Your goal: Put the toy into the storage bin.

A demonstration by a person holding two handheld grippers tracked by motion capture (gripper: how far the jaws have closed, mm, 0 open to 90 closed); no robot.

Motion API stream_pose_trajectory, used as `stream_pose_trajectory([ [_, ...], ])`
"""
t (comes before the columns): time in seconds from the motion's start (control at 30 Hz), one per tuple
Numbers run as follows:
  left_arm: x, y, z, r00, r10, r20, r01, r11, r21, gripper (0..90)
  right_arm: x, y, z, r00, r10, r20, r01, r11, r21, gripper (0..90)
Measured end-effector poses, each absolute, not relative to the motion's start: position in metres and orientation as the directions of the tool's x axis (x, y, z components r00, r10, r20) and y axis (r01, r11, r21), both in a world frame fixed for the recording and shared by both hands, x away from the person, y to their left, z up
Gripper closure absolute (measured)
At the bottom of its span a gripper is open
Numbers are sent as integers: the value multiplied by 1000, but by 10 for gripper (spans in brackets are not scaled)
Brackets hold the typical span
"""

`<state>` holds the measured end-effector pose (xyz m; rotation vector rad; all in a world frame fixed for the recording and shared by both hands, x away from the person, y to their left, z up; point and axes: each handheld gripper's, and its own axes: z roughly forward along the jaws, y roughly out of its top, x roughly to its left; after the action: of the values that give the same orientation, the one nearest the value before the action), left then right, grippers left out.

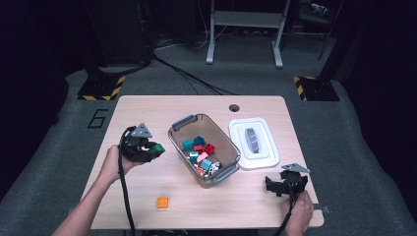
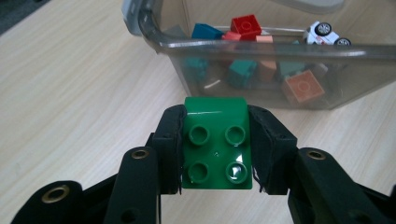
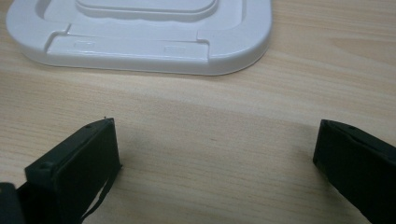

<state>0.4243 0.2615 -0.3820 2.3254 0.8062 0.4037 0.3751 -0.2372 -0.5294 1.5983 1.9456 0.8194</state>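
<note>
A green four-stud brick [image 2: 216, 144] is clamped between the black jaws of my left gripper [image 2: 215, 151], held above the table just left of the clear bin [image 1: 177, 136]. In the high view the same green brick [image 1: 157, 148] pokes out of the left gripper [image 1: 153, 150] toward the bin. Inside the bin lie several bricks in teal, red and salmon, plus a small white toy car [image 2: 325, 32]. My right gripper [image 3: 217, 158] rests low over bare wood with its jaws wide apart and nothing between them; it sits near the table's front right [image 1: 273, 186].
A white bin lid [image 1: 265, 147] lies flat to the right of the bin, just beyond the right gripper. An orange brick [image 1: 163, 202] sits alone near the front edge. A round cable hole [image 1: 234, 107] marks the table's far side.
</note>
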Motion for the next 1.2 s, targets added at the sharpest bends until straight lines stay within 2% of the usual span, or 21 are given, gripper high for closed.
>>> stream_pose_trajectory([
  [0.47, 438, 234, -347, 774, 618, 138, 379, -627, 681, 590, 375, -237, -529, -196, 981, 4, 687, 134, 714, 0],
  [0.87, 455, 211, -345, 780, 612, 130, 369, -616, 696, 589, 375, -237, -530, -198, 980, 3, 686, 136, 715, 0],
  [1.2, 465, 187, -356, 800, 590, 108, 378, -636, 673, 589, 375, -237, -530, -197, 980, 4, 687, 135, 714, 0],
])
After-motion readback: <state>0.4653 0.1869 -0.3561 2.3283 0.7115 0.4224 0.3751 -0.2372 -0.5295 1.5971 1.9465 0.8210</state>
